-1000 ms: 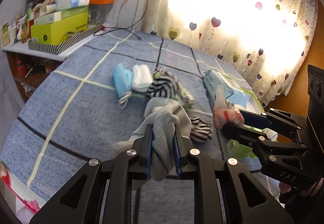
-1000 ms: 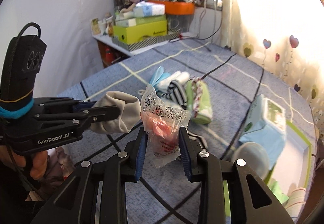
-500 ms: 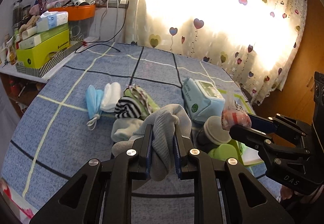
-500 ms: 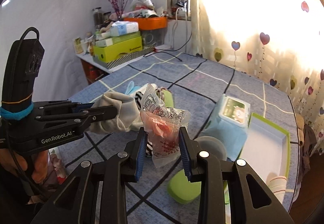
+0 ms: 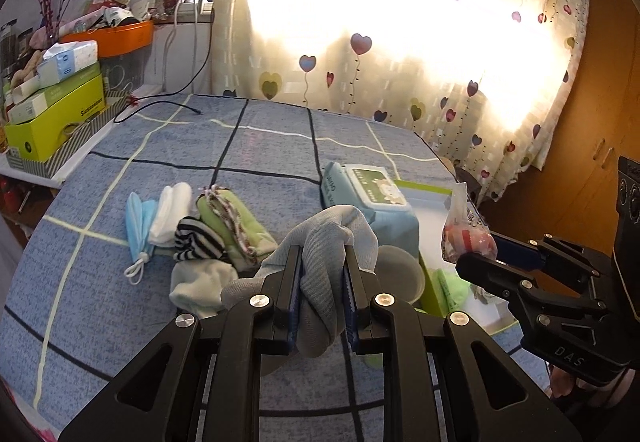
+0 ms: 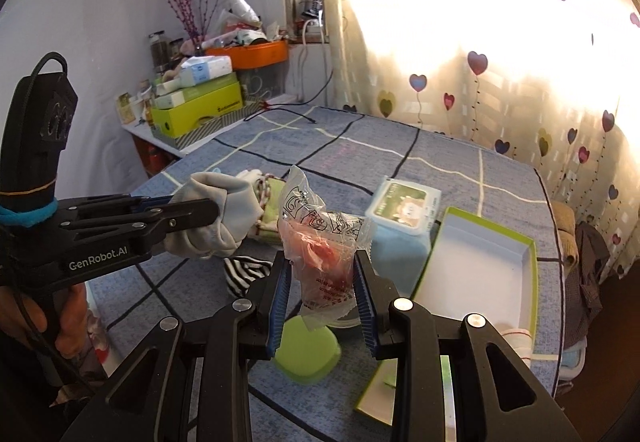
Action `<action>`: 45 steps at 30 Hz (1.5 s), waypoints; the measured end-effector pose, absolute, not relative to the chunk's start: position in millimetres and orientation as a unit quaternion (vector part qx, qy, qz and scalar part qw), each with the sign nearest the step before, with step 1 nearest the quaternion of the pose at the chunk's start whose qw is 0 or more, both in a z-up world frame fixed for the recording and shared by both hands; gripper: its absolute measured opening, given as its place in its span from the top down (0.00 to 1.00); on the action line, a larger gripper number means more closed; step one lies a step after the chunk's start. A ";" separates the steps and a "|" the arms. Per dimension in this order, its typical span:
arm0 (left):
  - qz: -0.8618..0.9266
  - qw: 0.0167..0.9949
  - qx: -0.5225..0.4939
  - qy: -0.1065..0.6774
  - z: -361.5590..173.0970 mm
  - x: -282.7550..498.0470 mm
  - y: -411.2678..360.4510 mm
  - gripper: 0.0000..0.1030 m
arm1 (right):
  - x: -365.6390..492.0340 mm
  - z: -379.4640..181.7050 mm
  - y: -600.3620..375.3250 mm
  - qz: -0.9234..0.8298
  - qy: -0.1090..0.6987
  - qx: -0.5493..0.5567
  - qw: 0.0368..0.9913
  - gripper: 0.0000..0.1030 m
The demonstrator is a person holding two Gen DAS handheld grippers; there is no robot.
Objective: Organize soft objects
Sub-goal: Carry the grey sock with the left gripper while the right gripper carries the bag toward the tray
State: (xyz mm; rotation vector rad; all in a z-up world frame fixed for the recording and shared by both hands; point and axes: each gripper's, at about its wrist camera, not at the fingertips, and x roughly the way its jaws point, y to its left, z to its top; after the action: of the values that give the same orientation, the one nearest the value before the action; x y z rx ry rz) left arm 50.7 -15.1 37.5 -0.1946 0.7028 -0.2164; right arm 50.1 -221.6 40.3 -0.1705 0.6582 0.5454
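Midway by my reading: the left gripper [image 5: 322, 284] clamps a grey sock [image 5: 334, 242], the right gripper [image 6: 322, 292] a plastic-wrapped packet [image 6: 320, 242], with 1 near-empty green-rimmed tray [image 6: 480, 266] ahead-right of the right jaws and several cloths left of the left jaws.

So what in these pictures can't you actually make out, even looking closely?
- Pink contents of the crinkled plastic packet, right wrist view: wrinkles and glare blur them.
- Round grey item, left wrist view: half hidden behind the grey sock and left gripper.
- Small cloth at the near end of the green-edged tray, right wrist view: cut off by the right gripper.
- Shelf clutter, left wrist view: too small.
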 end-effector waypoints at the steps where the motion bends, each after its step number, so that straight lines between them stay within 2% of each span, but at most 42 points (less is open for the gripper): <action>1: -0.108 0.928 -0.094 0.343 38.3 52.1 -17.9 0.82 | 51.0 40.7 -224.4 0.261 0.315 -0.082 0.909 0.71; 31: -0.203 0.910 -0.057 0.356 54.3 87.8 -121.1 0.82 | 66.8 28.5 -336.0 0.151 0.333 -0.018 0.931 0.71; 45: -0.229 0.889 -0.047 0.393 35.5 110.5 -163.6 0.82 | 80.5 0.8 -359.5 0.139 0.365 -0.001 0.920 0.71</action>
State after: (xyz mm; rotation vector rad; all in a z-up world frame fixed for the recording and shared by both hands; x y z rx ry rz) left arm 110.5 -163.6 35.5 -0.0980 0.8165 -0.4759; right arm 80.5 -359.5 0.8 -0.0031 0.7505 0.2857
